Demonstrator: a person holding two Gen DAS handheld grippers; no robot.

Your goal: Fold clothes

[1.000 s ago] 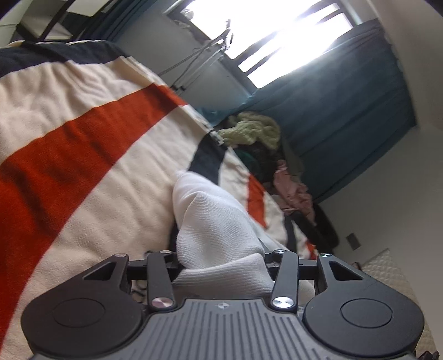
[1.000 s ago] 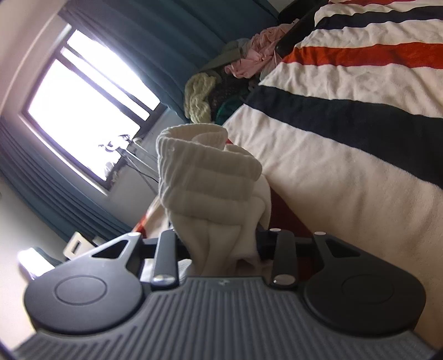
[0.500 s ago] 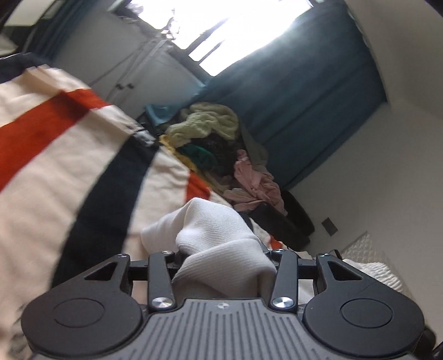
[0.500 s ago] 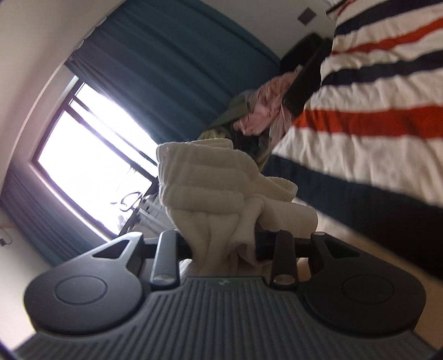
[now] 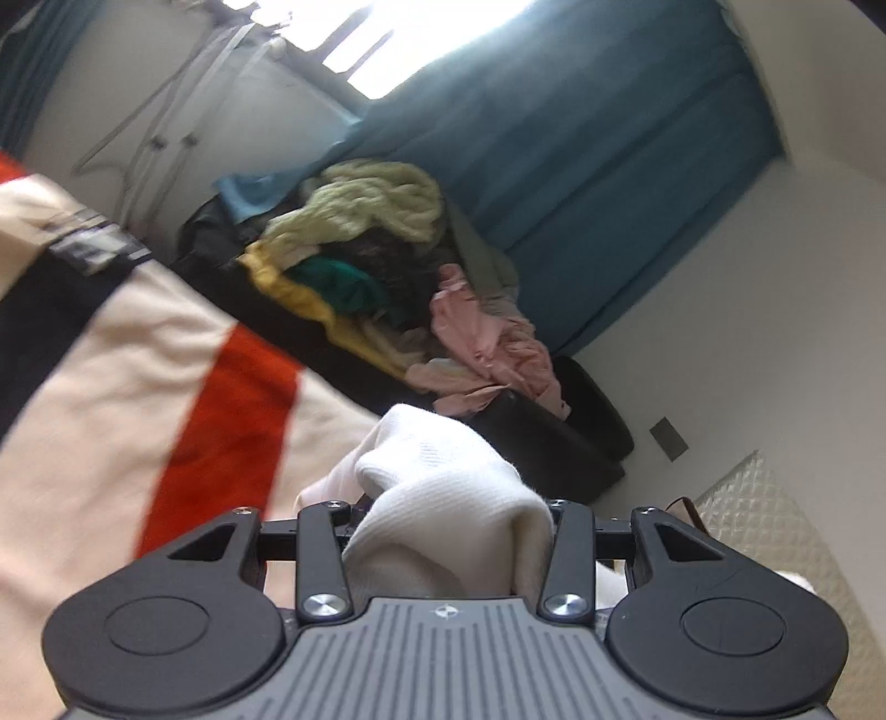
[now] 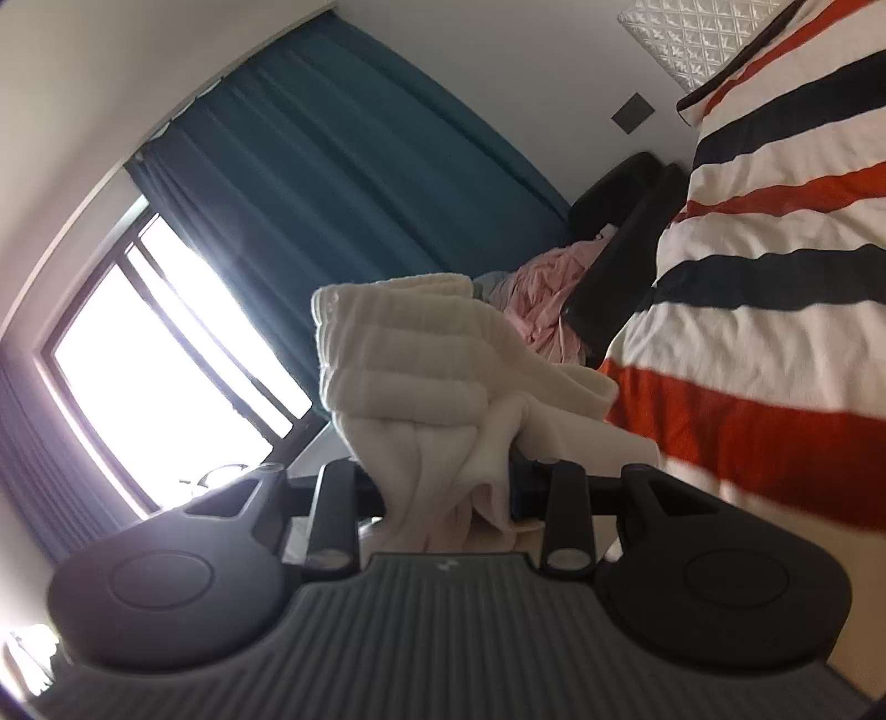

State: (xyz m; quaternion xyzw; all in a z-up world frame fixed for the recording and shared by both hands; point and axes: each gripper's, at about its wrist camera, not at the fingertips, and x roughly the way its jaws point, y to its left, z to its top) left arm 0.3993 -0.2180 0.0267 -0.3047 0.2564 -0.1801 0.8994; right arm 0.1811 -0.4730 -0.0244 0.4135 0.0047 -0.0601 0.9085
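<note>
Both grippers swing across the bed since a second ago: on the left wrist view the laundry pile [image 5: 387, 266] now sits centre frame where the striped blanket [image 5: 138, 399] filled it before, and on the right wrist view the window [image 6: 149, 365] slides to the left edge while the curtain [image 6: 343, 183] takes the middle.

The left gripper [image 5: 448, 515] is clenched on a bunched fold of the white garment [image 5: 443, 471], which bulges up between its fingers and hides the fingertips. The cloth rides above the blanket, near its orange stripe.

The right gripper [image 6: 448, 482] grasps another part of the same pale knit, the garment [image 6: 410, 365] standing up in thick ribbed rolls from between its fingers, with loose folds hanging back toward the camera. It is lifted clear of the blanket [image 6: 775, 310], which runs along the right side in navy, cream and orange bands.

Beyond the bed, a dark seat [image 5: 554, 437] carries the pile of yellow, green and pink clothes, set against the teal curtain [image 5: 581, 183]. A quilted headboard [image 6: 698, 39] shows at the top right of the right wrist view.
</note>
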